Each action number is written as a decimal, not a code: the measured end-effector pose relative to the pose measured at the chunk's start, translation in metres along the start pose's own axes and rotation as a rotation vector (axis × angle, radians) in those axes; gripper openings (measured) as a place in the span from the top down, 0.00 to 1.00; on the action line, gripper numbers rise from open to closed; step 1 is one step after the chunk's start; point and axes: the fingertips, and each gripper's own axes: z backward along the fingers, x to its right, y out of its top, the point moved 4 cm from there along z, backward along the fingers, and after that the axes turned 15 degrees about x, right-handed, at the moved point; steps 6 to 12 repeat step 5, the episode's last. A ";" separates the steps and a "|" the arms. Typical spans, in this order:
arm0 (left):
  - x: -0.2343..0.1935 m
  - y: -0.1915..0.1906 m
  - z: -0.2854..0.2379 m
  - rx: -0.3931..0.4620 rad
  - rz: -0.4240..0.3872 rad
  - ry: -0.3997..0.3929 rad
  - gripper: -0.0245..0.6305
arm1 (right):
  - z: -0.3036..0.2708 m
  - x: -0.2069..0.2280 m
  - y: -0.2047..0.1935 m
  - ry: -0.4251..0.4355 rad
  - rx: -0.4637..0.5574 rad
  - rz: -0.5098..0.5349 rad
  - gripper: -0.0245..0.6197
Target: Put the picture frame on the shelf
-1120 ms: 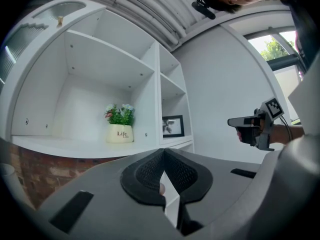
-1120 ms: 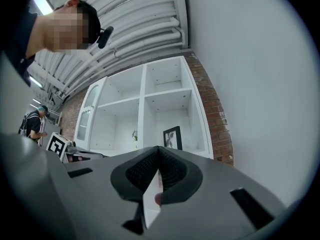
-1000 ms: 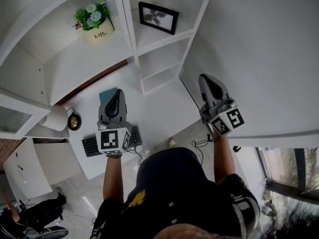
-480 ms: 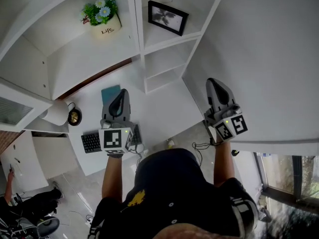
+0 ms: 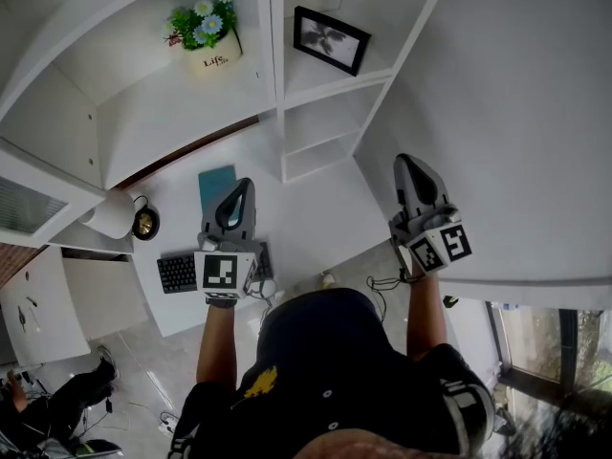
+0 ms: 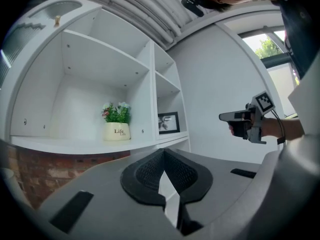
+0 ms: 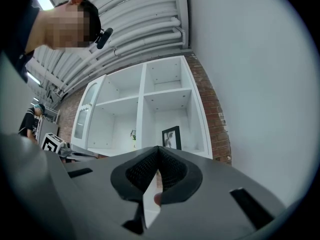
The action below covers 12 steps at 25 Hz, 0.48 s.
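The black picture frame [image 5: 332, 40] stands upright in a right-hand compartment of the white shelf unit [image 5: 277, 94]; it also shows in the left gripper view [image 6: 169, 122] and the right gripper view [image 7: 171, 137]. My left gripper [image 5: 242, 189] is held out over the desk, well short of the shelf, shut with nothing in it [image 6: 163, 154]. My right gripper [image 5: 409, 167] hovers beside the white wall, also shut and empty [image 7: 158, 149]. Both point toward the shelf. Neither touches the frame.
A cream pot of flowers [image 5: 212, 36] sits in the wide left compartment. Below lie a white desk with a keyboard [image 5: 177, 273], a teal notebook [image 5: 217, 185], a small round black object [image 5: 145, 223] and a white roll [image 5: 113, 216]. A plain wall [image 5: 516, 113] stands to the right.
The head view has swung, so the shelf, pot and frame sit further right in the picture. Both grippers stay shut and empty in about the same places.
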 end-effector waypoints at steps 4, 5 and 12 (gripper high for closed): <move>0.002 0.005 0.000 0.025 0.017 0.016 0.94 | -0.003 -0.002 -0.001 -0.006 0.000 -0.009 0.95; 0.002 0.006 0.001 0.029 0.027 0.022 0.94 | -0.004 -0.003 -0.002 -0.006 0.001 -0.011 0.95; 0.002 0.006 0.001 0.029 0.027 0.022 0.94 | -0.004 -0.003 -0.002 -0.006 0.001 -0.011 0.95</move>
